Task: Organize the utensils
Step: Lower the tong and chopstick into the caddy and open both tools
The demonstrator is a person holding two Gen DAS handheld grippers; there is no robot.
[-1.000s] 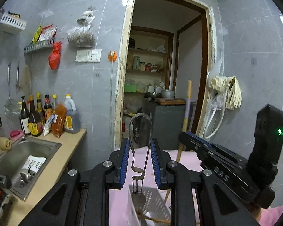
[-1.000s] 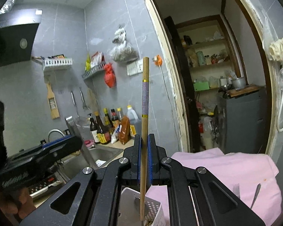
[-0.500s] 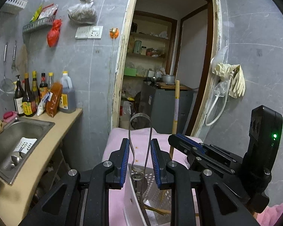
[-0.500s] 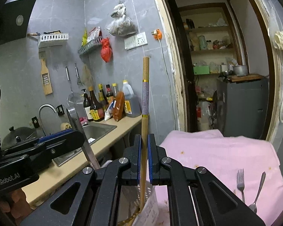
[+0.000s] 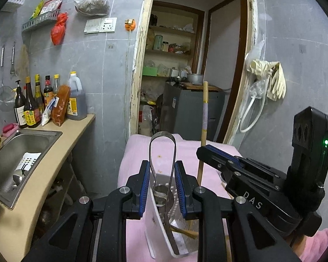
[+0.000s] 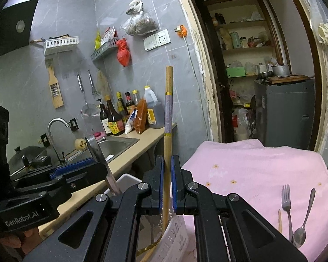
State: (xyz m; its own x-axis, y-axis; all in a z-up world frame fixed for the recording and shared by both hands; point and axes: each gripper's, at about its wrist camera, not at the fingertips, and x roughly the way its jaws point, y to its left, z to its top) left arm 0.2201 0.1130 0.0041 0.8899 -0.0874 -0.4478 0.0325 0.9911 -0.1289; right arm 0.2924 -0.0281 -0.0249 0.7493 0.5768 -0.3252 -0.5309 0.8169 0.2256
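Note:
My left gripper [image 5: 162, 186] is shut on steel tongs [image 5: 161, 150], held upright with their tips down inside a white perforated utensil basket [image 5: 157, 222]. My right gripper [image 6: 167, 181] is shut on a long wooden chopstick [image 6: 168, 113] with a purple band, upright, its lower end inside the same basket [image 6: 177, 231]. Each gripper shows in the other's view: the right gripper in the left wrist view [image 5: 251, 181], the left gripper in the right wrist view [image 6: 54, 181]. A fork [image 6: 287, 205], a spoon [image 6: 304, 220] and a wooden stick end [image 6: 280, 220] lie on the pink cloth [image 6: 251, 170].
A counter [image 5: 61, 152] with a steel sink [image 5: 17, 152] and sauce bottles [image 5: 43, 100] runs along the left. A grey tiled wall and an open doorway [image 5: 181, 76] to a pantry are ahead. Rubber gloves [image 5: 271, 80] hang on the right wall.
Both grippers have lowered: the tongs and the chopstick sit deeper in the white basket, and the views have tipped down toward the pink cloth.

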